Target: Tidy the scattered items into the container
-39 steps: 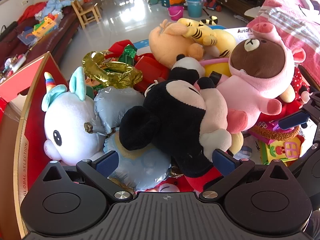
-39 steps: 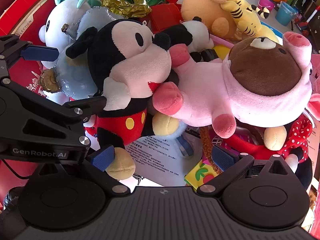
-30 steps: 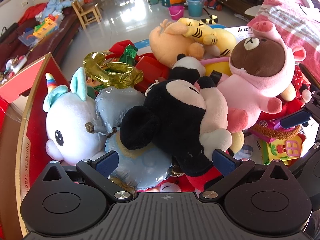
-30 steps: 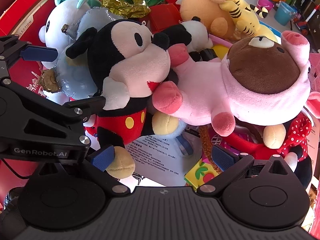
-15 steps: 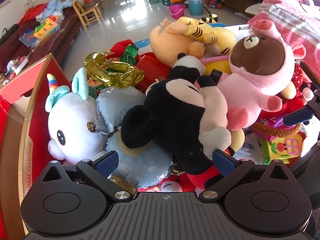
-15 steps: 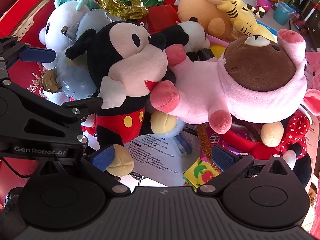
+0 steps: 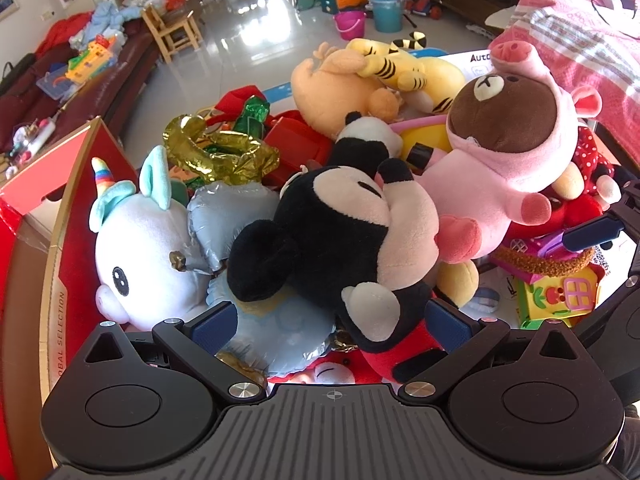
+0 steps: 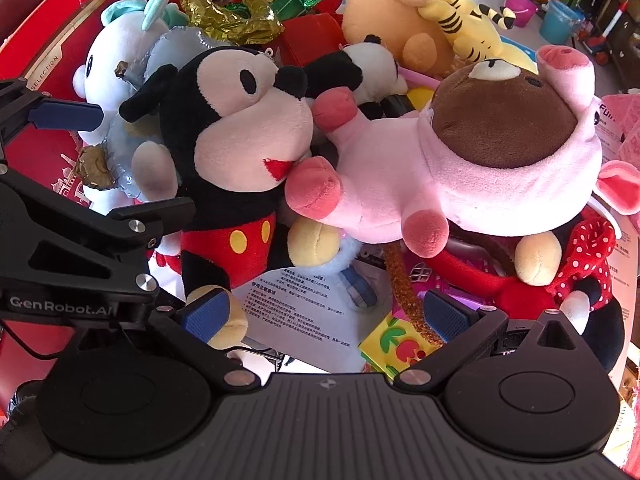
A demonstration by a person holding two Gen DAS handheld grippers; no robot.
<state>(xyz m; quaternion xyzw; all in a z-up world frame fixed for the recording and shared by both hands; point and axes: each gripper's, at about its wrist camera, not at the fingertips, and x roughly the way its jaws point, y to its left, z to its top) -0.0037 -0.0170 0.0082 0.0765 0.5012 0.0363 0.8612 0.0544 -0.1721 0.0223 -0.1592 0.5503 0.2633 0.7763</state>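
A red box (image 7: 76,184) holds a heap of toys. On top lie a Mickey Mouse plush (image 7: 340,236) (image 8: 240,152) and a brown bear in a pink pig suit (image 7: 504,160) (image 8: 480,160), side by side and touching. A white unicorn plush (image 7: 136,248) lies at the left on silver-blue foil balloons (image 7: 224,216). My left gripper (image 7: 328,324) is open, its pads either side of Mickey's lower body, not touching. My right gripper (image 8: 324,314) is open and empty over a printed sheet (image 8: 304,312), its left pad by Mickey's foot.
A gold foil balloon (image 7: 220,152), orange and yellow tiger plushes (image 7: 380,76), a panda plush (image 7: 368,136), a Minnie plush (image 8: 568,264) and a toy house (image 7: 556,296) fill the box. Behind are a tiled floor, buckets (image 7: 384,12), a wooden chair (image 7: 172,32) and a sofa.
Both cameras have drifted slightly; the toys sit a little lower and further right in the left view. The bear's head has tipped a little. Both grippers stay open.
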